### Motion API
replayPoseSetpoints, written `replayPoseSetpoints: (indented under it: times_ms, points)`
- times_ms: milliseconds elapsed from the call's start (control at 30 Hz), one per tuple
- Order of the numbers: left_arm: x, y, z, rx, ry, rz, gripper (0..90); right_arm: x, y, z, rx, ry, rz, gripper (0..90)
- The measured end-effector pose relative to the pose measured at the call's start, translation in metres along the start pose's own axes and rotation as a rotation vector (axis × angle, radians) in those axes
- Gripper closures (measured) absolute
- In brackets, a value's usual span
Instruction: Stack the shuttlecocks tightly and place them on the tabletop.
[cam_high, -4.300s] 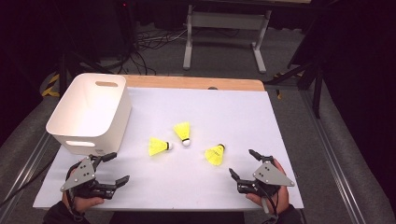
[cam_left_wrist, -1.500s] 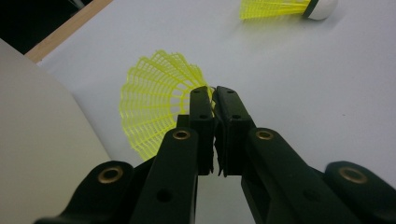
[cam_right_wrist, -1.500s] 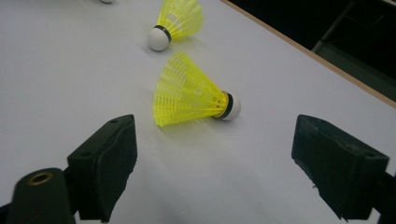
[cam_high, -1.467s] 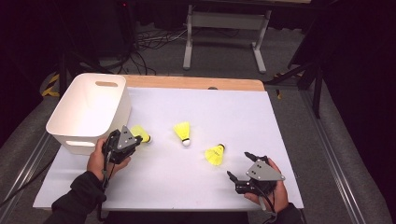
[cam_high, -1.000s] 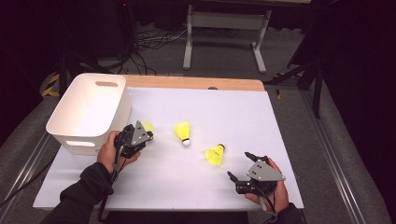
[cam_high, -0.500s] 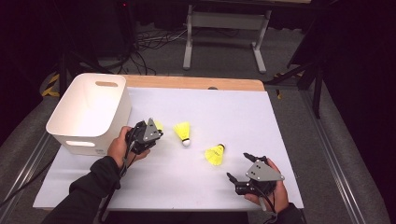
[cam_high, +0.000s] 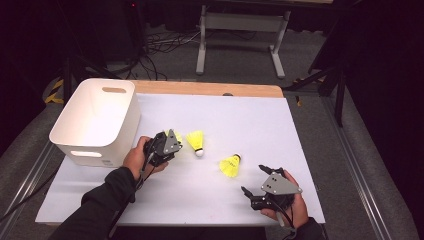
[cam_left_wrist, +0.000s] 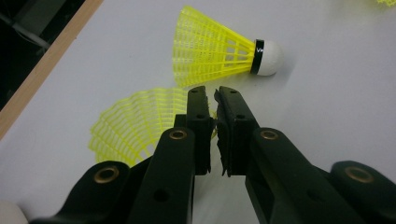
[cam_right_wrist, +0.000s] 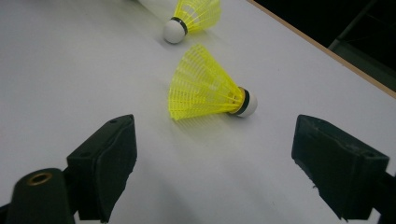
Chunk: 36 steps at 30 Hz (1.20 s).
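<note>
My left gripper (cam_high: 175, 138) (cam_left_wrist: 212, 93) is shut on the mesh skirt of a yellow shuttlecock (cam_left_wrist: 135, 122) (cam_high: 176, 133), just right of the white bin. The skirt is pinched between the jaws, and its white cork lies back toward my hand. A second yellow shuttlecock (cam_high: 196, 141) (cam_left_wrist: 215, 49) lies on the white mat just beyond the jaw tips, cork to the right in the left gripper view. A third one (cam_high: 231, 164) (cam_right_wrist: 205, 91) lies on its side in front of my right gripper (cam_high: 253, 180) (cam_right_wrist: 215, 130), which stands open near the mat's front edge.
A white bin (cam_high: 131, 117) with handle slots stands at the mat's left side, close to my left hand. The white mat (cam_high: 250, 120) covers a wooden table (cam_high: 210, 89). Beyond the table are stand legs and cables on a dark floor.
My left hand has carried the pinched shuttlecock to the right, away from the bin and up to the middle shuttlecock. The right hand has stayed put.
</note>
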<state>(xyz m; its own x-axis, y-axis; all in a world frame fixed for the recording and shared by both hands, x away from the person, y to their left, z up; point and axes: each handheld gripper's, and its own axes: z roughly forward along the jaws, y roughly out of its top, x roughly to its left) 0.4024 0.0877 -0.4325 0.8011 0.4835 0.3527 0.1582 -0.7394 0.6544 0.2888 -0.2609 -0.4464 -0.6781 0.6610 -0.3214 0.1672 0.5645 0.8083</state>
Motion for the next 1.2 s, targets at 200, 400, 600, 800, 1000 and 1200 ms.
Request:
replayPoseSetpoints:
  times_ms: [200, 400, 600, 800, 1000, 1200]
  points:
    - [-0.003, 0.004, 0.005, 0.0, -0.006, 0.009, 83.6, 0.001, 0.0, 0.0, 0.001, 0.006, -0.004, 15.1]
    - [-0.006, 0.005, 0.007, 0.0, -0.015, 0.0, 81.2, 0.0, 0.0, 0.0, 0.003, 0.007, -0.005, 15.1]
    - [-0.013, 0.005, 0.009, -0.006, -0.024, -0.006, 82.8, 0.001, 0.0, 0.0, 0.007, 0.01, -0.011, 14.8]
    - [-0.013, 0.005, 0.013, -0.004, -0.015, 0.001, 83.3, 0.002, 0.0, 0.001, 0.012, 0.014, -0.018, 14.8]
    - [-0.006, 0.006, 0.011, 0.004, 0.008, -0.002, 82.3, 0.002, 0.0, 0.002, 0.019, 0.02, -0.015, 14.8]
    - [0.008, 0.009, 0.012, -0.02, -0.012, -0.05, 80.4, 0.003, 0.0, 0.003, 0.026, 0.027, -0.023, 14.8]
